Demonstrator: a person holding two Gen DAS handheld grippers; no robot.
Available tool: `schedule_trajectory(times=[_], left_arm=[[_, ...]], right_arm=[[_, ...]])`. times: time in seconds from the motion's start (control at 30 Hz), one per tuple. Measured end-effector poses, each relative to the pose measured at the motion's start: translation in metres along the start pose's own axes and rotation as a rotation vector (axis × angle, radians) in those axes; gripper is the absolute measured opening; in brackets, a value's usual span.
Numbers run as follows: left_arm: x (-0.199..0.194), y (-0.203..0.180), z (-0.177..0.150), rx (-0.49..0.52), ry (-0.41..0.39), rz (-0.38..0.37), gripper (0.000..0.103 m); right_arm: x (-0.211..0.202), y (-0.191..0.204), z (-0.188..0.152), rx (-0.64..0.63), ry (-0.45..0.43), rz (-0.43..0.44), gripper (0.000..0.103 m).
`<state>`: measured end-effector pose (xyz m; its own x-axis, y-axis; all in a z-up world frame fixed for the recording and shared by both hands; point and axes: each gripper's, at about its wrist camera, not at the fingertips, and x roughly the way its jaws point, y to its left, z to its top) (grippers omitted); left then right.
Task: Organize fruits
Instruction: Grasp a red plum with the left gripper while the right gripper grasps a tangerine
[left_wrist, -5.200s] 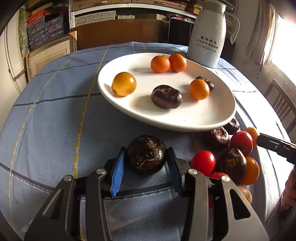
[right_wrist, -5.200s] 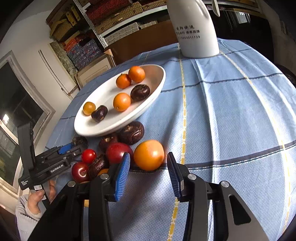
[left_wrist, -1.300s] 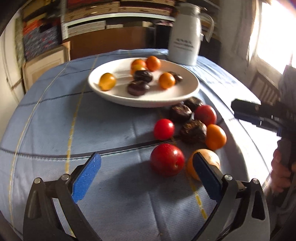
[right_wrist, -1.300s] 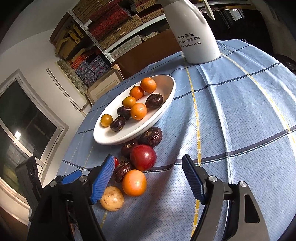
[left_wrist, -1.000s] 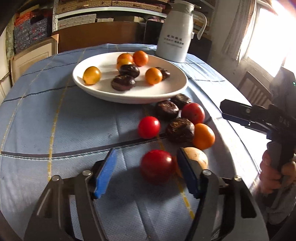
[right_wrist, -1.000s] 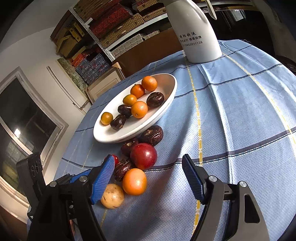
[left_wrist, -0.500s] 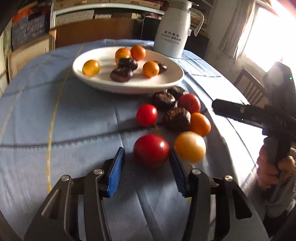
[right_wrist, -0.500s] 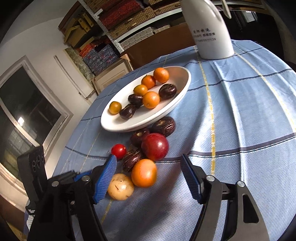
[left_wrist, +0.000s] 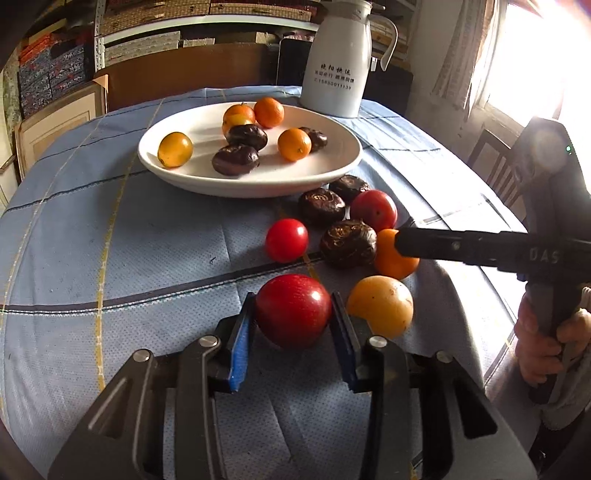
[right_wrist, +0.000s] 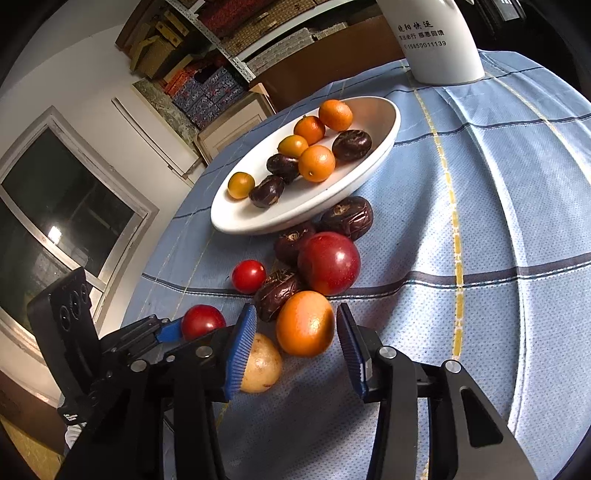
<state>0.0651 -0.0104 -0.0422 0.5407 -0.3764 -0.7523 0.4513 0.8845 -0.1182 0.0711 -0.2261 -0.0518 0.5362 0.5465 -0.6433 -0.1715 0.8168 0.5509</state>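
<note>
A white plate (left_wrist: 332, 173) holds several small oranges and dark water chestnuts. Loose fruit lies in front of it on the blue cloth. My left gripper (left_wrist: 293, 328) is shut on a large red tomato (left_wrist: 293, 310); it also shows in the right wrist view (right_wrist: 202, 320). My right gripper (right_wrist: 295, 339) is open, its blue pads on either side of an orange fruit (right_wrist: 304, 323) without clear contact. A yellowish fruit (left_wrist: 380, 306) lies beside the left gripper. A small red tomato (left_wrist: 286, 239), dark chestnuts (left_wrist: 347, 242) and another red fruit (right_wrist: 328, 262) lie between.
A white thermos jug (left_wrist: 338, 59) stands behind the plate. The round table's edge (left_wrist: 495, 369) runs close on the right. Shelves with boxes and a wooden chair (left_wrist: 495, 166) stand beyond the table.
My left gripper has closed its pads onto the large red tomato. My right gripper has come down and forward around the orange fruit, its pads narrowed.
</note>
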Motion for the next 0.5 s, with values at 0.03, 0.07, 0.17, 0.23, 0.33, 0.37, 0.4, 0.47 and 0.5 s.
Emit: schedule_trajectory(times=[0.03, 0.07, 0.17, 0.23, 0.33, 0.37, 0.4, 0.47, 0.5], left_arm=[[0.000, 0.000, 0.000, -0.003, 0.001, 0.002, 0.038], [0.001, 0.001, 0.000, -0.007, 0.004, 0.004, 0.038], [0.005, 0.005, 0.000, -0.024, 0.024, 0.001, 0.038], [0.007, 0.005, 0.000, -0.027, 0.032, -0.004, 0.038], [0.007, 0.004, 0.000, -0.023, 0.032, -0.006, 0.038], [0.006, 0.004, 0.000, -0.023, 0.028, -0.009, 0.038], [0.003, 0.004, 0.000, -0.023, 0.012, -0.008, 0.038], [-0.006, 0.004, 0.003, -0.028, -0.029, 0.007, 0.038], [-0.012, 0.006, 0.005, -0.037, -0.051, 0.010, 0.038]], right_arm=[[0.002, 0.000, 0.000, 0.001, 0.007, -0.004, 0.046], [0.004, 0.001, 0.000, -0.002, 0.016, -0.009, 0.046], [0.012, 0.004, -0.002, -0.022, 0.036, -0.037, 0.045], [0.014, 0.008, -0.004, -0.050, 0.033, -0.055, 0.043], [0.014, 0.010, -0.005, -0.067, 0.029, -0.068, 0.036], [0.014, 0.010, -0.005, -0.066, 0.026, -0.065, 0.036], [0.011, 0.010, -0.005, -0.067, 0.015, -0.063, 0.035], [0.000, 0.010, -0.004, -0.067, -0.036, -0.050, 0.035], [-0.010, 0.011, -0.002, -0.063, -0.078, -0.032, 0.035]])
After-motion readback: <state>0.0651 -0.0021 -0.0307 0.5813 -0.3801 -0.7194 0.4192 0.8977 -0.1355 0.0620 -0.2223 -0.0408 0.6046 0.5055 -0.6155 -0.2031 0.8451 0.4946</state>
